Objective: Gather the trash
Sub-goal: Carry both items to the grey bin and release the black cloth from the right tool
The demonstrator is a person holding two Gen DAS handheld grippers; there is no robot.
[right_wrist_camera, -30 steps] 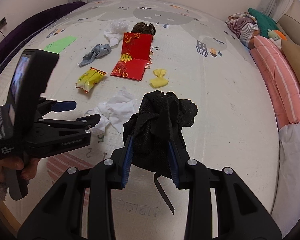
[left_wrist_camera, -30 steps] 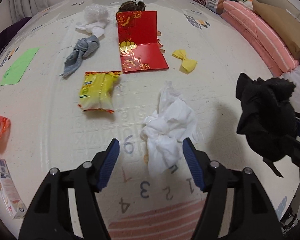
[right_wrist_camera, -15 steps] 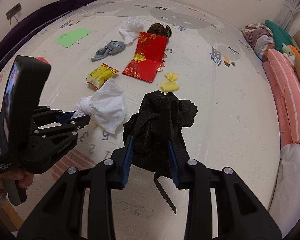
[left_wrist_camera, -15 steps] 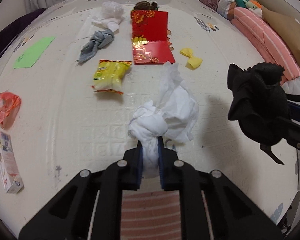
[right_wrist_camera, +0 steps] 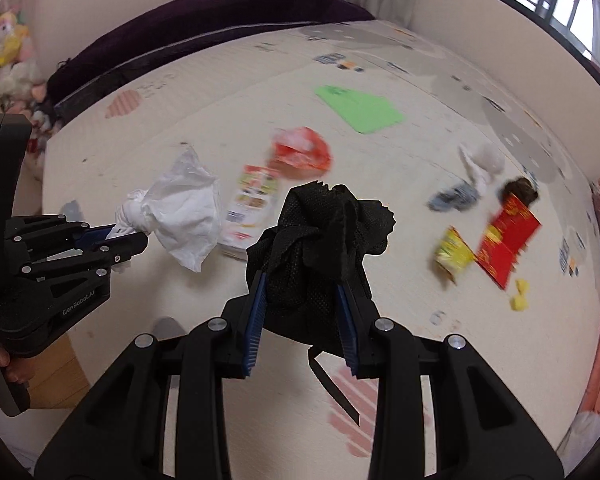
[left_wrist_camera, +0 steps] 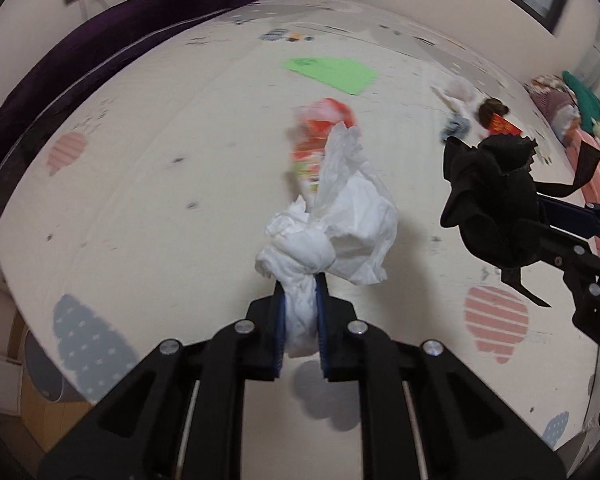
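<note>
White tissue wad (left_wrist_camera: pixel 332 236) is clamped in your left gripper (left_wrist_camera: pixel 300 320), black mesh cloth (right_wrist_camera: pixel 320 240) in your right gripper (right_wrist_camera: pixel 300 320), both lifted off the play mat (right_wrist_camera: pixel 380 60). Carry step; next needs a bin, none visible.

a cream play mat (right_wrist_camera: pixel 380 60) — purple cushion (right_wrist_camera: pixel 204 16) along its far edge, plush toys (right_wrist_camera: pixel 8 60) beside.

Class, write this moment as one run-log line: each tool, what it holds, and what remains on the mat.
left tool: shut on white tissue wad | right tool: shut on black cloth | on mat: green sheet, red card, yellow packet
</note>
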